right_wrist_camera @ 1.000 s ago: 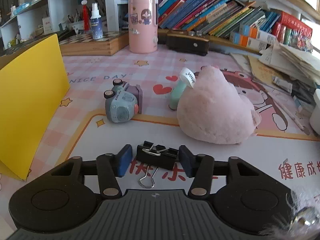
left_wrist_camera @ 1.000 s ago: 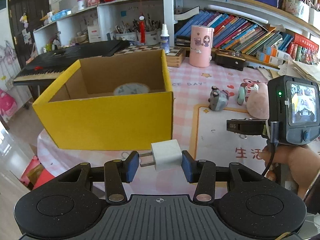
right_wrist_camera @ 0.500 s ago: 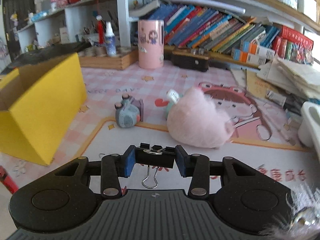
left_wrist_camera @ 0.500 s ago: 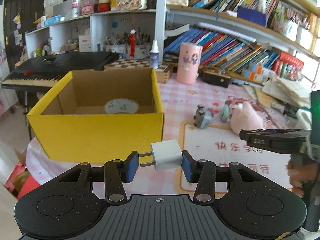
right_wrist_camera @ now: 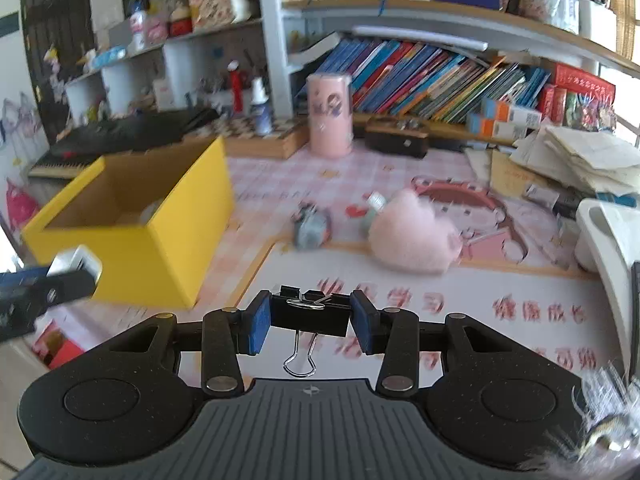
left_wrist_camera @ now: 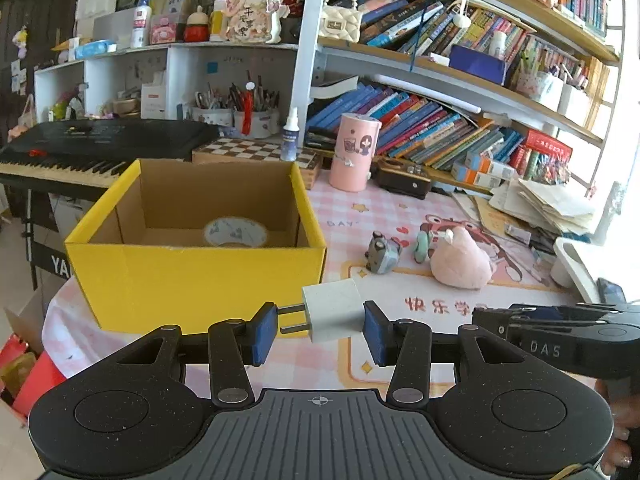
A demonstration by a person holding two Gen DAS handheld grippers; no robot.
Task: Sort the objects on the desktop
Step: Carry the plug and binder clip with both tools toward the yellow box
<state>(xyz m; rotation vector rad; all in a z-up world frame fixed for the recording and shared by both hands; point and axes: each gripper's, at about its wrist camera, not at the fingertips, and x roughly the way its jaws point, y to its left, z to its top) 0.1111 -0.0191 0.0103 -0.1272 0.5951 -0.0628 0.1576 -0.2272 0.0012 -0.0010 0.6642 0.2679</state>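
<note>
Beside the yellow box point(left_wrist_camera: 200, 280), at its near right corner, a white charger point(left_wrist_camera: 334, 314) is clamped in the left claw point(left_wrist_camera: 320, 330), prongs pointing left, held above the bench point(left_wrist_camera: 400, 200). A black binder clip point(right_wrist_camera: 310, 314) is gripped by the right claw point(right_wrist_camera: 311, 326), well right of the box. A tape roll point(left_wrist_camera: 235, 233) is seen inside the box. A pink plush point(left_wrist_camera: 462, 258) and a small grey toy point(left_wrist_camera: 382, 251) lie right of it.

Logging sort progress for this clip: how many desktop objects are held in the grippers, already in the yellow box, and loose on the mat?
Held in grippers: 2, white charger plug, black binder clip
In yellow box: 1, tape roll
Loose on mat: 3, grey toy, green item, pink plush
Total: 6
</note>
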